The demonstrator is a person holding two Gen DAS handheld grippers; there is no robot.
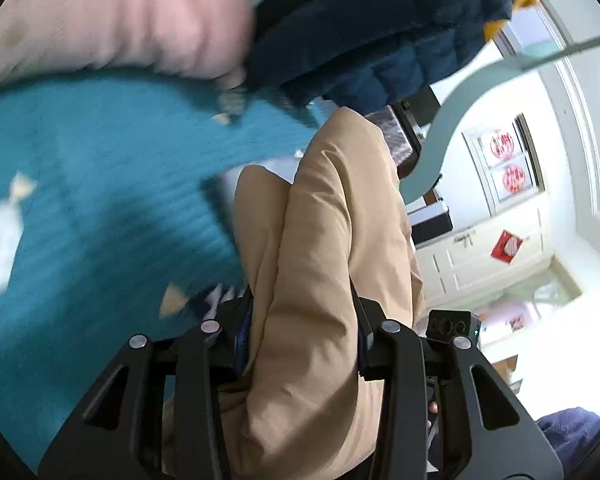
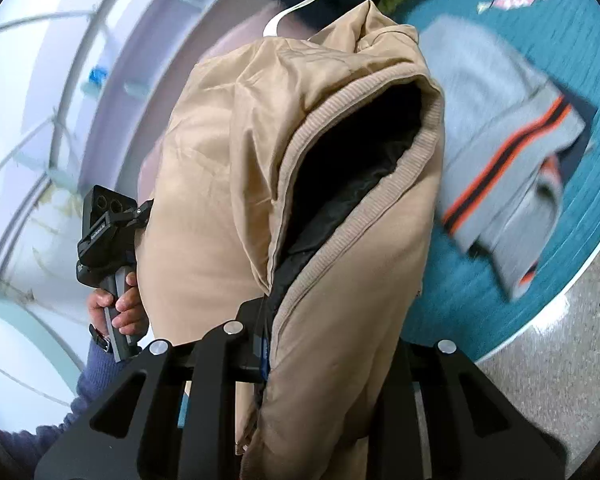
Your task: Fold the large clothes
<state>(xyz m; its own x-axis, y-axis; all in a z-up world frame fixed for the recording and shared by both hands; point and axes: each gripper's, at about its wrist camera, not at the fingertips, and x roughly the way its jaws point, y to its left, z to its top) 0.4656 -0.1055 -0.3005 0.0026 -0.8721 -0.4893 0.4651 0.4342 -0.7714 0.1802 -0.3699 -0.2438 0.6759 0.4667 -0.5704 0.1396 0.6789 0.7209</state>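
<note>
A tan padded jacket [image 1: 324, 264] with ribbed hem and black lining [image 2: 348, 152] is lifted in the air over a teal cloth surface [image 1: 100, 200]. My left gripper [image 1: 304, 320] is shut on a thick fold of the jacket, which hides the fingertips. My right gripper [image 2: 332, 344] is shut on the jacket's edge near the ribbed hem [image 2: 340, 248]; the fabric bunches up over its fingers. The left gripper's handle and the hand holding it show in the right wrist view [image 2: 108, 240].
A pink garment [image 1: 120, 16] and a navy-and-yellow puffer jacket [image 1: 380, 32] lie at the far side. A folded grey sweater with orange and black stripes [image 2: 508, 152] lies on the teal surface [image 2: 560, 40]. Speckled floor [image 2: 548, 380] lies beyond its rim. White cabinets [image 1: 492, 256] stand at right.
</note>
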